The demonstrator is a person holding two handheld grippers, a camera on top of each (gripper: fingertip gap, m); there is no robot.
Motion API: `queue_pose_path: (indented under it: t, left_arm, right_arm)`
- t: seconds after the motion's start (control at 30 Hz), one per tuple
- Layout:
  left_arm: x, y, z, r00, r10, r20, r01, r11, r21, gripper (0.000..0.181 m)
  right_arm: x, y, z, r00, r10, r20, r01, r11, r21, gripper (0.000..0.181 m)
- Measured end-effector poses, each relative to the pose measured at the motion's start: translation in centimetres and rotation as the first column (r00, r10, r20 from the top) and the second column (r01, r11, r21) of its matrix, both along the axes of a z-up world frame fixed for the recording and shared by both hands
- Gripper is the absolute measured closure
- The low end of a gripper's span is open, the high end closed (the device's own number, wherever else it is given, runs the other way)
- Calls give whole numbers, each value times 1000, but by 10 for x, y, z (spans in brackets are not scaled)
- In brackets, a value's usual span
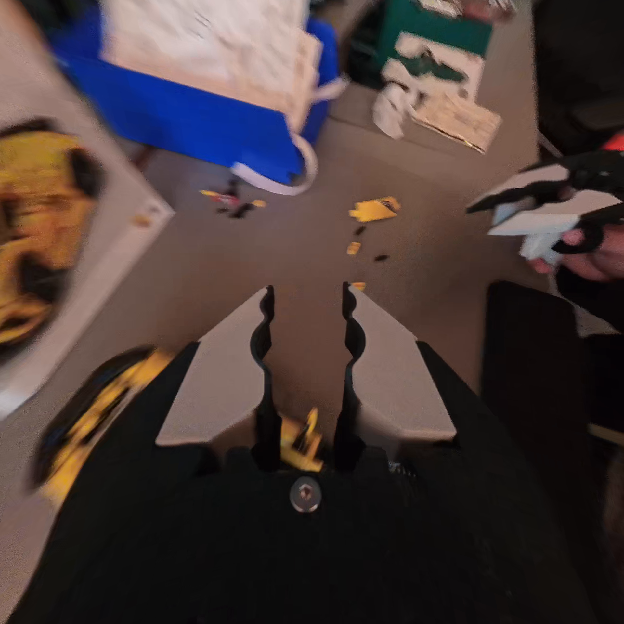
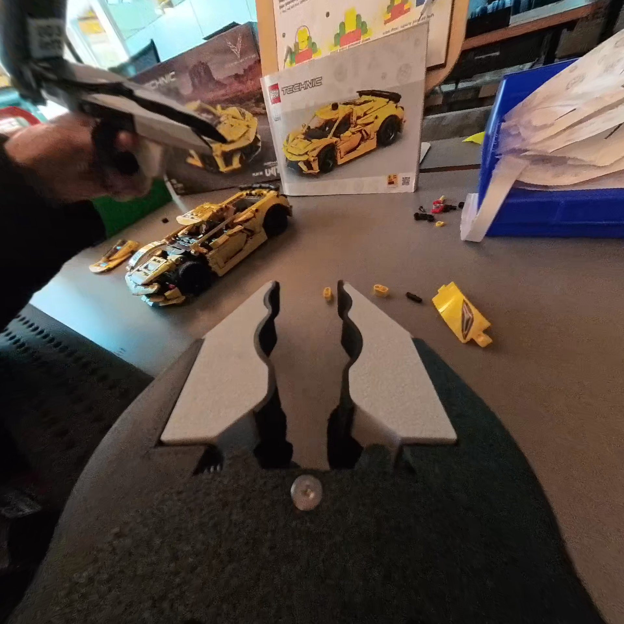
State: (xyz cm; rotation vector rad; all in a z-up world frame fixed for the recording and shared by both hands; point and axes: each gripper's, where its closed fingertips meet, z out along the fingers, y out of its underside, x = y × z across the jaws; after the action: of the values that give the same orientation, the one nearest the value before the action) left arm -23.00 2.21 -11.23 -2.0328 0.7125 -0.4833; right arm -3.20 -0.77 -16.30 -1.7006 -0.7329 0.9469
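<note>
My left gripper is open and empty, above the grey table; its view is blurred by motion. A yellow brick-built sports car stands on the table, and part of it shows under my left fingers. My right gripper is open and empty, low over the table, with the car ahead to its left. A small yellow connector lies just beyond its right fingertip. A yellow curved panel lies to the right. The left gripper hovers above the car; the right gripper shows at right.
An instruction booklet and the set's box stand behind the car. A blue bin with paper bags is at right. Loose parts lie about: a yellow piece, another connector, a black pin, small red and black bits. There is about 20 centimeters between the tips of the two grippers.
</note>
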Motion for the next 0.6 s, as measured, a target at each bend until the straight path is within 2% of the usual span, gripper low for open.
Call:
queue_pose_path:
  t: [0.03,0.1,0.2,0.3,0.37,0.43,0.53,0.6]
  left_arm:
    - [-33,-11,6,996,82,17,-83,995,60,141]
    - [-91,-38,2,972,219,85,-226,970,94,141]
    - [-142,-75,-26,905,349,245,-364,931,16,141]
    - [-153,-96,-53,872,378,312,-378,924,-66,141]
    - [-146,-102,-58,870,340,358,-339,938,-67,141]
    - [-138,-104,-59,865,302,400,-308,950,-51,142]
    - [-137,-105,-79,892,320,320,-311,947,-78,141]
    - [-138,-107,-92,910,325,257,-311,946,-96,141]
  right_arm:
    - [-3,-3,-1,1000,16,14,-16,1000,1,146]
    - [-16,-11,-3,996,70,55,-70,998,-9,145]
    - [-49,-27,-10,975,185,126,-168,977,-133,148]
    - [-107,-41,-2,921,369,124,-335,913,-231,149]
    - [-149,-43,3,875,475,90,-447,865,-227,149]
    - [-183,-37,-6,823,562,82,-525,809,-265,149]
    - [-214,-33,-14,779,627,19,-588,741,-325,150]
    - [-222,-31,-21,797,604,20,-572,764,-297,153]
